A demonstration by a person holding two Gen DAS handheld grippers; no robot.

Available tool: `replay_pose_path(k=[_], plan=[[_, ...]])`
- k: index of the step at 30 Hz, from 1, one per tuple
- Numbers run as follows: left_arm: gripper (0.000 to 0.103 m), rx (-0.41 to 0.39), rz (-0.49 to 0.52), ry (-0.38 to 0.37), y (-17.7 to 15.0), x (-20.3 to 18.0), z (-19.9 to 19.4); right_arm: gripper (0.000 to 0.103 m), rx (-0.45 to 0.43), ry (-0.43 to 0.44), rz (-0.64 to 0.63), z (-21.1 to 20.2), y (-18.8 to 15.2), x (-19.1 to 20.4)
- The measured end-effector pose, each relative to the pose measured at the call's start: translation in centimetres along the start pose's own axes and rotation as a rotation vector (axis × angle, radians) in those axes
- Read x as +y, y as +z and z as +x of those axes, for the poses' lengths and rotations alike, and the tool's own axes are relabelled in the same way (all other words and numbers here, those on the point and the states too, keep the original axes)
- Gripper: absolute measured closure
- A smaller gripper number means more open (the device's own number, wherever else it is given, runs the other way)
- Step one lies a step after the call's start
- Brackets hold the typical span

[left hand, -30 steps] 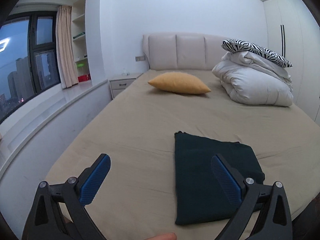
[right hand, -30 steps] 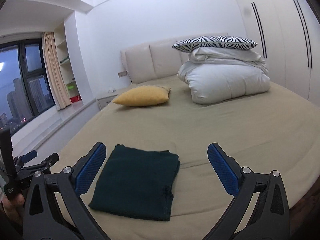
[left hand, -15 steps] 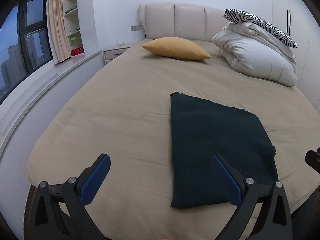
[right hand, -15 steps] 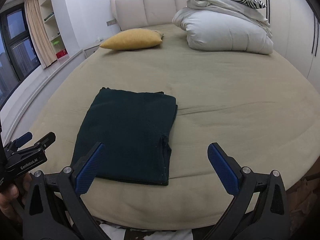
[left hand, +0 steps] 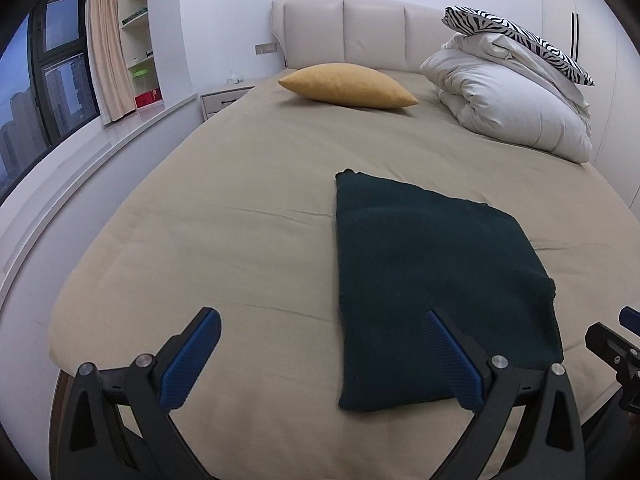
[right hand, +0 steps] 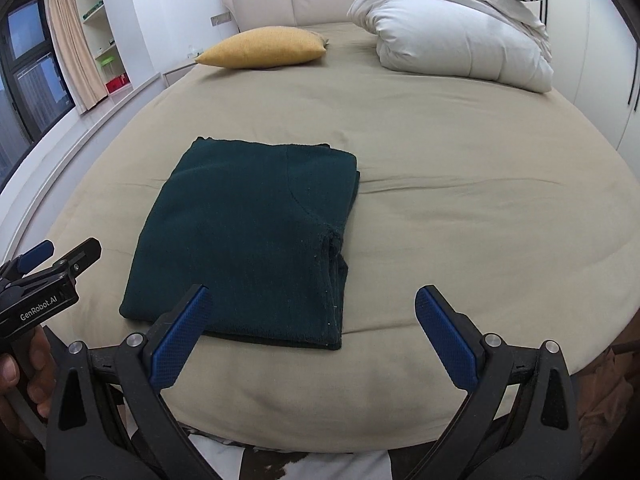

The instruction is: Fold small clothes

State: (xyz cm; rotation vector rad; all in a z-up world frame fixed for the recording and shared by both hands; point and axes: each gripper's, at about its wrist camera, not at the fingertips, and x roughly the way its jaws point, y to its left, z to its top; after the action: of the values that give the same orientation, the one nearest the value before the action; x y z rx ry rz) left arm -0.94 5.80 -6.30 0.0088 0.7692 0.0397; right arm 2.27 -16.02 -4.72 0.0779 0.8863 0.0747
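Observation:
A dark green garment (left hand: 432, 280) lies folded into a flat rectangle on the beige bed (left hand: 240, 220), near its foot edge. It also shows in the right wrist view (right hand: 252, 232), with stacked layers along its right side. My left gripper (left hand: 320, 360) is open and empty, above the foot edge, its right finger over the garment's near left corner. My right gripper (right hand: 310, 338) is open and empty, above the garment's near right corner. Neither touches the cloth.
A yellow pillow (left hand: 348, 86) and a folded white duvet (left hand: 508, 112) with a zebra pillow (left hand: 516, 36) lie by the headboard. A window ledge (left hand: 100, 168) runs along the left, a nightstand (left hand: 224, 100) beyond it. A wardrobe (right hand: 600, 60) stands right.
Both grippers tipped down and moved closer to the bed's foot, so the folded garment looms larger. Both stayed open. The garment has not moved.

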Motion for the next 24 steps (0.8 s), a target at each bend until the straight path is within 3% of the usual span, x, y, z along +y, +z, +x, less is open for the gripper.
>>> replay_pose_path(k=[24], plan=[[0.000,0.003,0.005,-0.005,-0.05,-0.35,0.10,0.000,0.024,0.002,0.000,0.20,-0.38,0.77]])
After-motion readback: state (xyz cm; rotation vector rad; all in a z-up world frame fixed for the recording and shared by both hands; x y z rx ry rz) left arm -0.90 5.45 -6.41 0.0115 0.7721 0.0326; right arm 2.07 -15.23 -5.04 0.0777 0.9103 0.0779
